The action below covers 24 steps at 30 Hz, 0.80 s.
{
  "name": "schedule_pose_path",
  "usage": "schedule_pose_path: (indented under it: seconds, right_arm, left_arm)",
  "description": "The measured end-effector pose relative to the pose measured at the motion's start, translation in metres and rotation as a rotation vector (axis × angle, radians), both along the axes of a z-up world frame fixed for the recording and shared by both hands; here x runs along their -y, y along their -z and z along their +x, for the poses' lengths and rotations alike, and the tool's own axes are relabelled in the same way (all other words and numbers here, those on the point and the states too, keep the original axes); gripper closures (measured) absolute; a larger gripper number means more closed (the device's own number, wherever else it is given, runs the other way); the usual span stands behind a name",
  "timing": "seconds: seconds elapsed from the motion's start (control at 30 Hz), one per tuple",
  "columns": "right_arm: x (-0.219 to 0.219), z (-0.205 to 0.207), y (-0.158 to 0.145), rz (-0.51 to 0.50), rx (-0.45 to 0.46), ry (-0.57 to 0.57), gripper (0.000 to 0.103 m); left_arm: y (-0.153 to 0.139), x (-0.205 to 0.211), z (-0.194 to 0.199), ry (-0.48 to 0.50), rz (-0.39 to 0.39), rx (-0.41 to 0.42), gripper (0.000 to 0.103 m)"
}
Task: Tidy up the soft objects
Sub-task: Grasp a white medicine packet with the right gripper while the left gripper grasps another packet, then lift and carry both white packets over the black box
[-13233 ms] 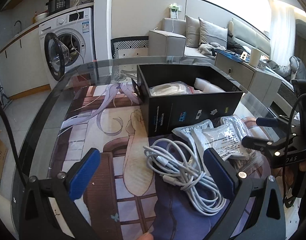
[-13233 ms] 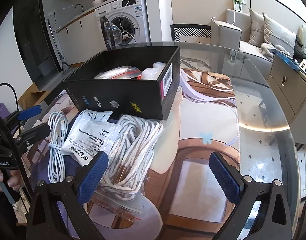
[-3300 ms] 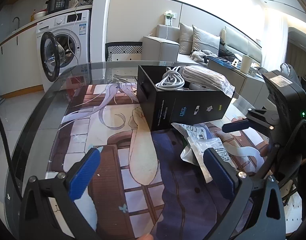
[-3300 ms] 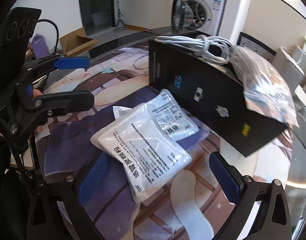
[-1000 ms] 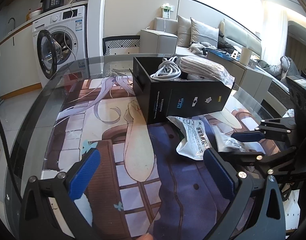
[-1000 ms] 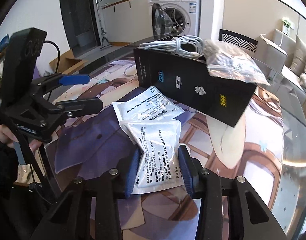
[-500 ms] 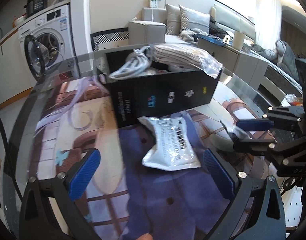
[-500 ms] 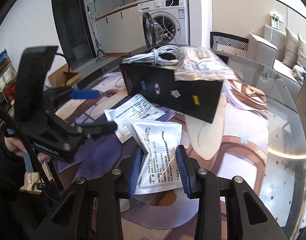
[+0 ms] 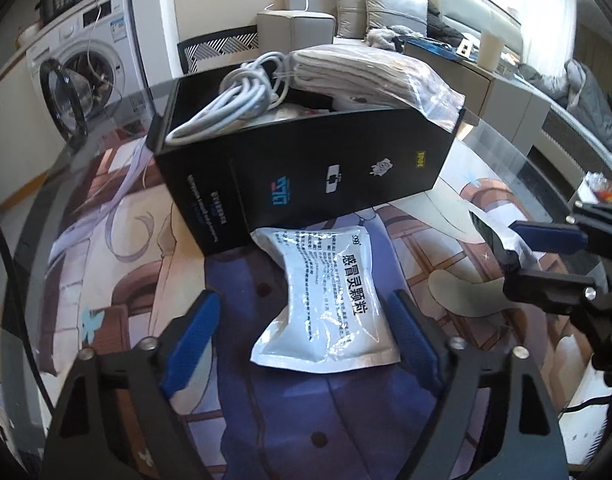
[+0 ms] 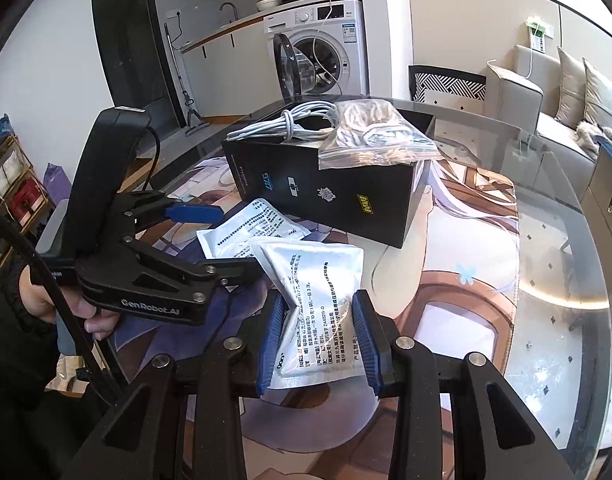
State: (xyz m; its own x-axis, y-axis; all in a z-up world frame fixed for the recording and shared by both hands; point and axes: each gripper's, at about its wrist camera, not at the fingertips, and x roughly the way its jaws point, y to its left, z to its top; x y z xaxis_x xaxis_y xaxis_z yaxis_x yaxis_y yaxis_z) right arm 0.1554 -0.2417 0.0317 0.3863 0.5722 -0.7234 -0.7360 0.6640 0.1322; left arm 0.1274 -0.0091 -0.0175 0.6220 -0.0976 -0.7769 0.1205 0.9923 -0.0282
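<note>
A black box (image 9: 306,176) stands on the printed mat, holding a white cable coil (image 9: 242,92) and a bagged rope bundle (image 9: 370,76); the box also shows in the right wrist view (image 10: 330,196). A white medicine pouch (image 9: 330,300) lies flat on the mat in front of the box, between the blue fingers of my open left gripper (image 9: 302,332). My right gripper (image 10: 318,340) is shut on a second white pouch (image 10: 318,300) and holds it lifted above the mat. In the left wrist view the right gripper (image 9: 542,256) is at the right edge.
A round glass table (image 10: 554,304) carries the printed mat (image 9: 118,264). A washing machine (image 10: 326,48) with its door open stands behind. A sofa (image 9: 386,4) and a cabinet (image 9: 502,96) are beyond the table. A small wrapped item (image 9: 602,188) lies at the right edge.
My left gripper has moved in over the flat pouch, which now lies between its fingers. My right gripper still holds its pouch, lifted a little higher.
</note>
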Motion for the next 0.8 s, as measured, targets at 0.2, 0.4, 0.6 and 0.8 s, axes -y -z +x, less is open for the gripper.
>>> schedule_pose_path:
  seconds: [0.2, 0.4, 0.6, 0.8]
  right_arm:
    - [-0.001, 0.0, 0.0, 0.0, 0.006, 0.001, 0.067]
    - [-0.002, -0.002, -0.002, 0.005, 0.015, -0.003, 0.068]
    - [-0.001, -0.003, -0.005, 0.012, 0.024, -0.002, 0.068]
    - [-0.002, -0.004, -0.005, 0.004, 0.03, -0.005, 0.068]
  left_arm:
    - [-0.004, 0.008, -0.005, 0.06, 0.001, 0.036, 0.061]
    - [-0.011, 0.003, -0.007, 0.071, -0.035, 0.052, 0.073]
    - [-0.013, -0.003, -0.014, 0.073, -0.051, 0.063, 0.075]
    - [-0.015, -0.006, -0.02, 0.079, -0.064, 0.074, 0.075]
